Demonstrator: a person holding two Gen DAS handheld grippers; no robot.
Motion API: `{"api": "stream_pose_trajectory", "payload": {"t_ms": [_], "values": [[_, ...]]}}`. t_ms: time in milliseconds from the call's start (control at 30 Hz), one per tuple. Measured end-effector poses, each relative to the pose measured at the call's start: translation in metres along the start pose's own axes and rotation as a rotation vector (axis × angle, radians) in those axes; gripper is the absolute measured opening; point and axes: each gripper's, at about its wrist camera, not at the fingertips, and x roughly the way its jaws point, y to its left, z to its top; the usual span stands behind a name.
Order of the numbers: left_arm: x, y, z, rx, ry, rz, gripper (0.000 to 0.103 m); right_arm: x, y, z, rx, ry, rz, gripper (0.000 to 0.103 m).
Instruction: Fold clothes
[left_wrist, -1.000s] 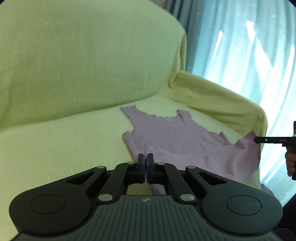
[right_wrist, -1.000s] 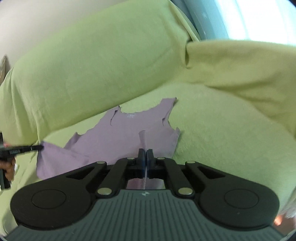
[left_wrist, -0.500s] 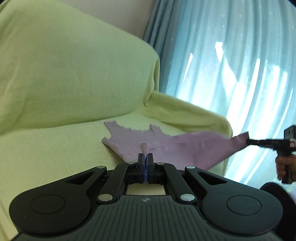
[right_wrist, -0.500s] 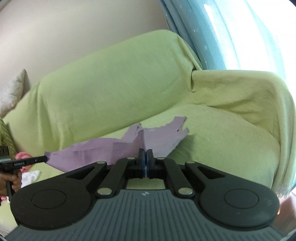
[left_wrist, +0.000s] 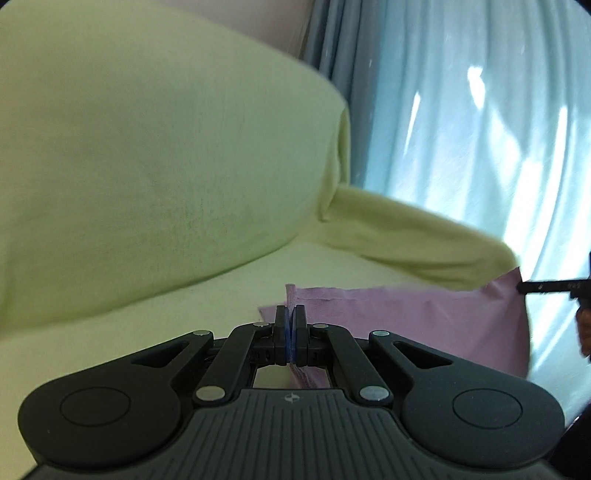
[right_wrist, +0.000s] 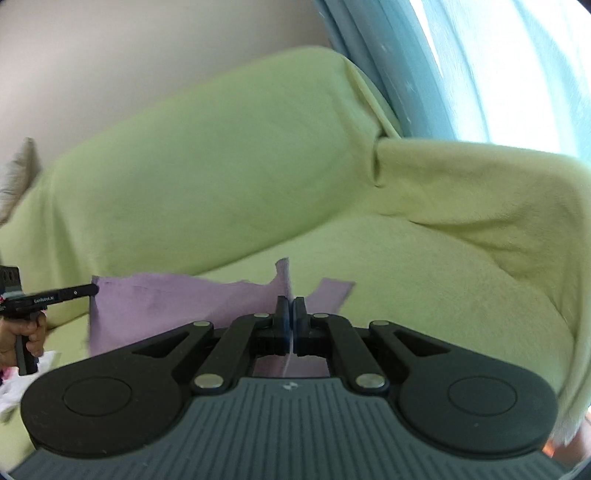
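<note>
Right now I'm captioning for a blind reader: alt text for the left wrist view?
The left claw pinches a purple top, stretched to the right claw, above a green sofa by blue curtains.

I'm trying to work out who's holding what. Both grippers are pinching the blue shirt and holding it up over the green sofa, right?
Nearly. The shirt is purple, not blue; it's the curtain that's blue. The right wrist view shows this best. The rest holds: the left gripper and right gripper each pinch it above the green sofa.
</note>
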Motion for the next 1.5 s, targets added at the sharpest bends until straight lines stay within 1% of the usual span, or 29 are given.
{"api": "stream_pose_trajectory", "payload": {"t_ms": [33, 67, 133, 233, 267, 300, 333, 433, 533, 567, 600, 633, 667, 700, 767, 833, 933, 1033, 1100, 1167, 1200, 1267, 1300, 1333, 1367, 1400, 1467, 1500], "values": [[0.024, 0.004, 0.004, 0.012, 0.025, 0.016, 0.000, 0.017, -0.010, 0.002, 0.005, 0.015, -0.015, 0.001], [0.048, 0.013, 0.005, 0.000, 0.056, 0.025, 0.000, 0.034, -0.022, 0.002, 0.017, 0.035, -0.029, 0.001], [0.090, 0.028, 0.000, -0.019, 0.124, 0.042, 0.000, 0.066, -0.046, -0.005, 0.078, 0.095, -0.046, 0.001], [0.128, 0.037, -0.016, -0.020, 0.210, 0.050, 0.000, 0.101, -0.072, -0.021, 0.170, 0.175, -0.050, 0.002], [0.141, 0.040, -0.021, -0.020, 0.238, 0.053, 0.000, 0.106, -0.079, -0.025, 0.203, 0.185, -0.039, 0.004], [0.146, 0.040, -0.025, -0.017, 0.247, 0.050, 0.000, 0.106, -0.084, -0.028, 0.243, 0.170, -0.023, 0.007], [0.148, 0.040, -0.028, -0.016, 0.244, 0.043, 0.000, 0.104, -0.088, -0.032, 0.277, 0.156, -0.008, 0.008], [0.147, 0.045, -0.034, -0.053, 0.228, 0.023, 0.000, 0.100, -0.093, -0.040, 0.333, 0.134, 0.030, 0.022], [0.147, 0.051, -0.037, -0.101, 0.218, 0.009, 0.000, 0.101, -0.094, -0.043, 0.373, 0.125, 0.039, 0.022], [0.146, 0.050, -0.037, -0.110, 0.215, 0.009, 0.000, 0.103, -0.095, -0.042, 0.388, 0.126, 0.030, 0.014], [0.146, 0.050, -0.036, -0.114, 0.209, 0.010, 0.000, 0.106, -0.097, -0.041, 0.408, 0.136, 0.009, 0.002], [0.145, 0.048, -0.035, -0.110, 0.203, 0.014, 0.000, 0.108, -0.097, -0.039, 0.416, 0.146, -0.005, 0.002], [0.140, 0.047, -0.033, -0.098, 0.190, 0.019, 0.000, 0.107, -0.093, -0.034, 0.390, 0.140, -0.012, 0.002], [0.132, 0.045, -0.029, -0.083, 0.161, 0.022, 0.000, 0.101, -0.086, -0.027, 0.339, 0.118, -0.015, 0.002], [0.117, 0.045, -0.018, -0.077, 0.093, 0.004, 0.000, 0.088, -0.075, -0.013, 0.261, 0.055, 0.009, 0.002], [0.117, 0.049, -0.004, -0.072, 0.065, 0.004, 0.000, 0.089, -0.075, 0.000, 0.221, 0.022, 0.004, 0.002], [0.143, 0.062, 0.004, -0.086, 0.094, 0.026, 0.000, 0.109, -0.096, 0.005, 0.246, 0.027, -0.018, 0.002], [0.173, 0.070, -0.004, -0.094, 0.148, 0.056, 0.000, 0.137, -0.116, 0.000, 0.286, 0.064, -0.047, 0.002], [0.190, 0.073, -0.011, -0.093, 0.188, 0.069, 0.000, 0.149, -0.123, -0.004, 0.289, 0.098, -0.070, 0.001], [0.195, 0.074, -0.011, -0.091, 0.210, 0.072, 0.000, 0.158, -0.127, -0.006, 0.292, 0.125, -0.088, 0.000], [0.196, 0.073, -0.010, -0.082, 0.217, 0.073, 0.000, 0.157, -0.128, -0.006, 0.296, 0.124, -0.087, 0.000], [0.197, 0.072, -0.007, -0.054, 0.233, 0.082, 0.005, 0.153, -0.126, -0.005, 0.282, 0.122, -0.113, 0.000], [0.197, 0.072, -0.005, -0.041, 0.244, 0.096, 0.007, 0.150, -0.124, -0.004, 0.270, 0.118, -0.142, 0.000], [0.197, 0.071, -0.003, -0.029, 0.255, 0.109, 0.012, 0.144, -0.121, -0.002, 0.254, 0.107, -0.191, 0.000], [0.196, 0.067, 0.000, 0.004, 0.263, 0.136, 0.014, 0.135, -0.118, 0.000, 0.246, 0.092, -0.229, 0.007], [0.195, 0.063, 0.003, 0.038, 0.270, 0.164, 0.013, 0.125, -0.115, 0.001, 0.253, 0.074, -0.247, 0.007], [0.191, 0.050, 0.010, 0.135, 0.279, 0.231, 0.012, 0.105, -0.110, 0.001, 0.287, 0.051, -0.217, 0.008], [0.186, 0.042, 0.014, 0.164, 0.270, 0.226, 0.014, 0.095, -0.103, -0.002, 0.290, 0.047, -0.187, 0.008]]}}
